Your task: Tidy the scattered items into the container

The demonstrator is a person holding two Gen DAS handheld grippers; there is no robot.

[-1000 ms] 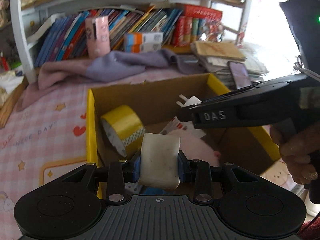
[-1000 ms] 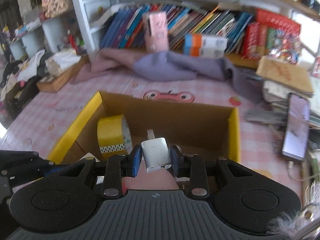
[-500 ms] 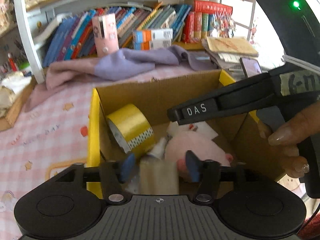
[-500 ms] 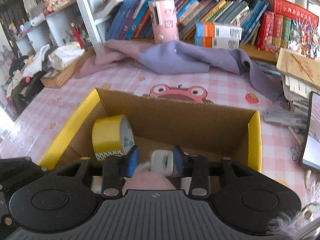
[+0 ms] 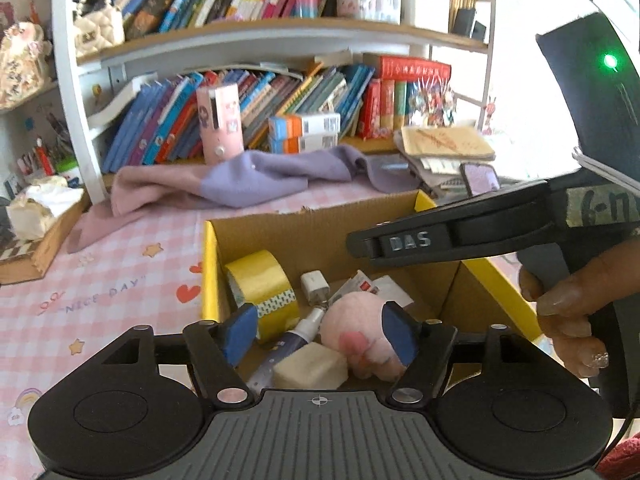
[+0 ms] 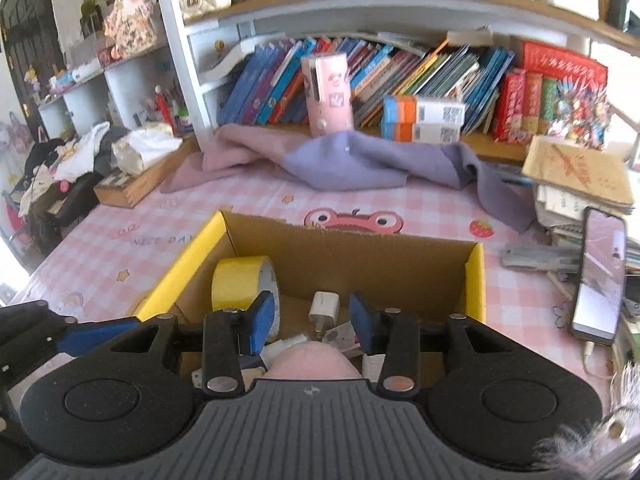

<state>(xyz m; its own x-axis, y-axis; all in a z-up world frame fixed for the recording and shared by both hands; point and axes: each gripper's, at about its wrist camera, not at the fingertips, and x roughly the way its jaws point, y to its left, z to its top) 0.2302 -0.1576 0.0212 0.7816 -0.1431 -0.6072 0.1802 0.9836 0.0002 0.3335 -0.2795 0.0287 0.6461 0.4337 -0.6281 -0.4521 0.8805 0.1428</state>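
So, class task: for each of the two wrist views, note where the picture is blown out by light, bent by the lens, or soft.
Left wrist view: the window at right is blown out white; the shelf board bows into an arc. Right wrist view: the same shelf curves too; the left edge glares by the floor, and the pink plush just above the tongs' body is soft.

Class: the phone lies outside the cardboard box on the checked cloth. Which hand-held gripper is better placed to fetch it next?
Probably the right hand-held gripper: its jaws stand open and empty, and the phone lies on its side of the cardboard box.
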